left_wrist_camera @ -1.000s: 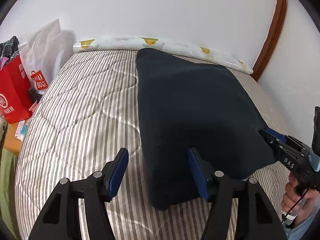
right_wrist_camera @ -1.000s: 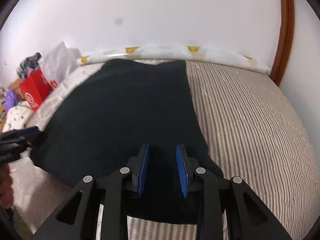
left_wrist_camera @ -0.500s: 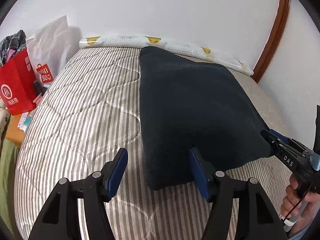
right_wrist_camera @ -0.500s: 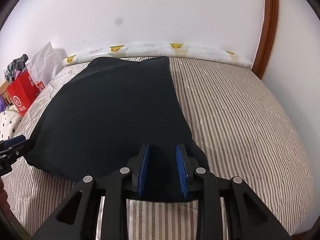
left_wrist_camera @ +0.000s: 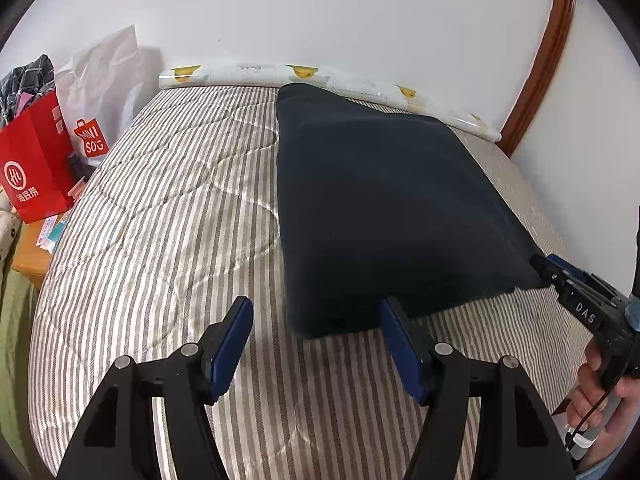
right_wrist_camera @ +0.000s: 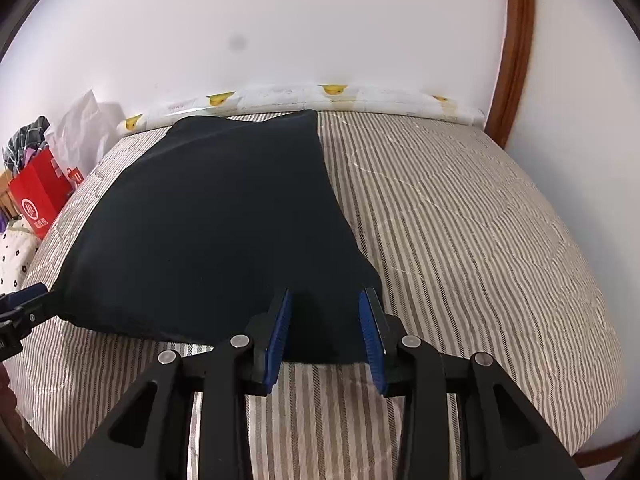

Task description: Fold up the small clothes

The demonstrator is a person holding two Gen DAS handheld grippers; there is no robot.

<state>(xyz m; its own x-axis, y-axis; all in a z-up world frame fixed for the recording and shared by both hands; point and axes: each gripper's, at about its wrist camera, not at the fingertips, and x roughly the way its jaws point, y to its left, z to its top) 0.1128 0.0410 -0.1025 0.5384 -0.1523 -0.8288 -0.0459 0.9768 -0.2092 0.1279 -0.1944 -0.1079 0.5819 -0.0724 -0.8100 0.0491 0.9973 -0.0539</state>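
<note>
Dark garment [left_wrist_camera: 384, 216] lies flat on the striped bed [left_wrist_camera: 160, 216], looks soft, light and floppy, best pinched at near corners; left gripper [left_wrist_camera: 316, 344] released and opening, right gripper [right_wrist_camera: 324, 336] opening, cloth corner between its fingers.

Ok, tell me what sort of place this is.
Most likely a bedroom in a home: a striped quilted mattress against a white wall, a dark garment spread on it, and shopping bags piled beside the bed.
</note>
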